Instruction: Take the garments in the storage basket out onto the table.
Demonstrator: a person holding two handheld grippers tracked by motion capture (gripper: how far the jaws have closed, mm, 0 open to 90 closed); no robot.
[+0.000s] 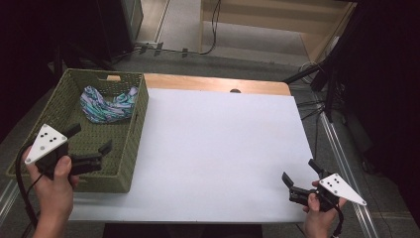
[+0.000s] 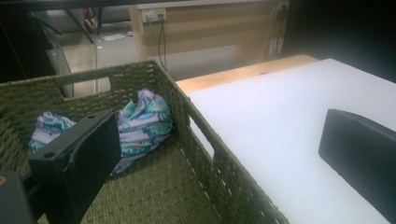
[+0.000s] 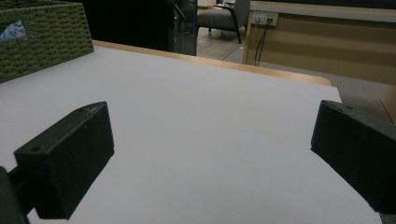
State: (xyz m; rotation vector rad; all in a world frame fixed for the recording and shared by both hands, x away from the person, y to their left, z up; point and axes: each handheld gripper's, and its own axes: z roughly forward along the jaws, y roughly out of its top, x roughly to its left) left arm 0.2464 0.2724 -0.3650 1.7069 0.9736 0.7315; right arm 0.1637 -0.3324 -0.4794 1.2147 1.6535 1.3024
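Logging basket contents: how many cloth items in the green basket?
1. A crumpled patterned cloth lies at the far end of the woven green basket, ahead of the open left tool. Anything tucked beneath it would be hidden.

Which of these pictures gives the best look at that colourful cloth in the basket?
The high view: the patterned cloth lies whole in the green basket. The left gripper view has one black jaw covering part; the right gripper view catches a sliver.

A crumpled, purple-and-teal patterned cloth (image 1: 110, 105) lies bunched in the green woven basket's (image 1: 134, 144) far end.
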